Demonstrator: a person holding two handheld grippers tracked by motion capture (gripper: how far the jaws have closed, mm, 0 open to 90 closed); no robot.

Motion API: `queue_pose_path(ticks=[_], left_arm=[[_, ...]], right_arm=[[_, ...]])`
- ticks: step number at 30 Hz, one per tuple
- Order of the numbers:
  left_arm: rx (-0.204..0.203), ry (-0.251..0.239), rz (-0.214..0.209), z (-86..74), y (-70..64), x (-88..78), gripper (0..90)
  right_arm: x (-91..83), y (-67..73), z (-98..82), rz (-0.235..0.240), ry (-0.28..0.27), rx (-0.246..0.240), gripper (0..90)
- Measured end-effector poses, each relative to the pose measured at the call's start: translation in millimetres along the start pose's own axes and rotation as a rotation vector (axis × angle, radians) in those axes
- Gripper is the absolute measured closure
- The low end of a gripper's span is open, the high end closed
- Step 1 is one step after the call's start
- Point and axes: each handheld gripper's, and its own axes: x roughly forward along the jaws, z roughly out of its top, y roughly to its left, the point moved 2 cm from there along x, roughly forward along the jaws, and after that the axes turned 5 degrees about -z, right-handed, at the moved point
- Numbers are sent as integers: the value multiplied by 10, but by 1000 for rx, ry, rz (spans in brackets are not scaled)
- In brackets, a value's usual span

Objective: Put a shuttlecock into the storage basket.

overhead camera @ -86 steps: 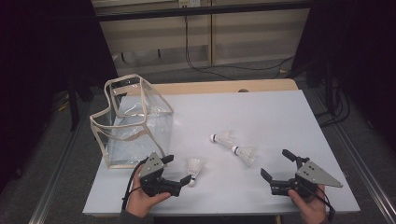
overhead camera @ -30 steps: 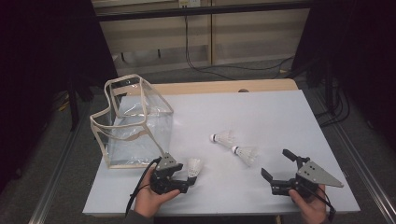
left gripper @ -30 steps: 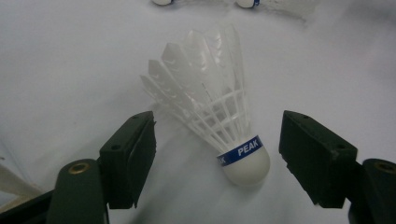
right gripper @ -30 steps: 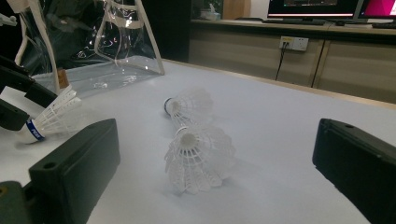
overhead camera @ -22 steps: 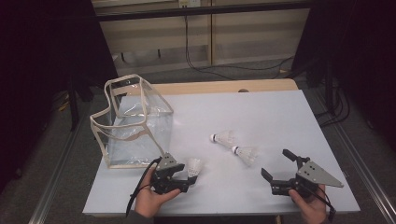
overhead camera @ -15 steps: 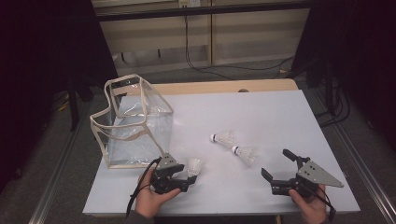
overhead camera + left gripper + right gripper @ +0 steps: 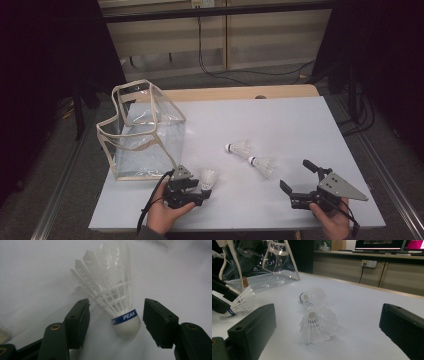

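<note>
A white shuttlecock (image 7: 208,178) (image 7: 117,302) with a blue band lies on the white table (image 7: 280,120) near its front left. Its cork base sits between the jaws of my left gripper (image 7: 202,192) (image 7: 116,313). Those jaws have just been closing, but a gap shows on each side and the pads do not touch it. My right gripper (image 7: 296,175) (image 7: 328,322) rests open at the front right, aimed at two more shuttlecocks (image 7: 239,148) (image 7: 262,165). In the right gripper view these lie one behind the other (image 7: 313,296) (image 7: 318,325).
A clear plastic bag (image 7: 145,135) (image 7: 262,262) with beige trim stands open at the table's left side, just behind my left gripper. Cables and a wooden wall panel lie beyond the table's far edge (image 7: 240,92).
My left gripper has shifted a little right onto the near shuttlecock, and its jaws have narrowed around the base. My right gripper and the other two shuttlecocks have not moved.
</note>
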Motion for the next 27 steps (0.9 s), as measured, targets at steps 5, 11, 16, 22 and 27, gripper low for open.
queue_pose_path(ticks=[5,11,16,22,27], left_arm=[[-7,8,-5,-2,-4,19,397],[-14,30,-5,-5,-11,34,423],[-19,27,0,-2,-9,39,431],[-11,25,10,-2,-17,47,438],[-4,26,20,-1,-31,55,453]], right_arm=[[1,0,-3,-1,3,0,8],[-1,-2,-2,-1,2,-2,8],[-1,0,-1,-1,3,-3,8],[-1,0,-4,-1,5,-3,8],[1,1,-5,1,5,-4,8]])
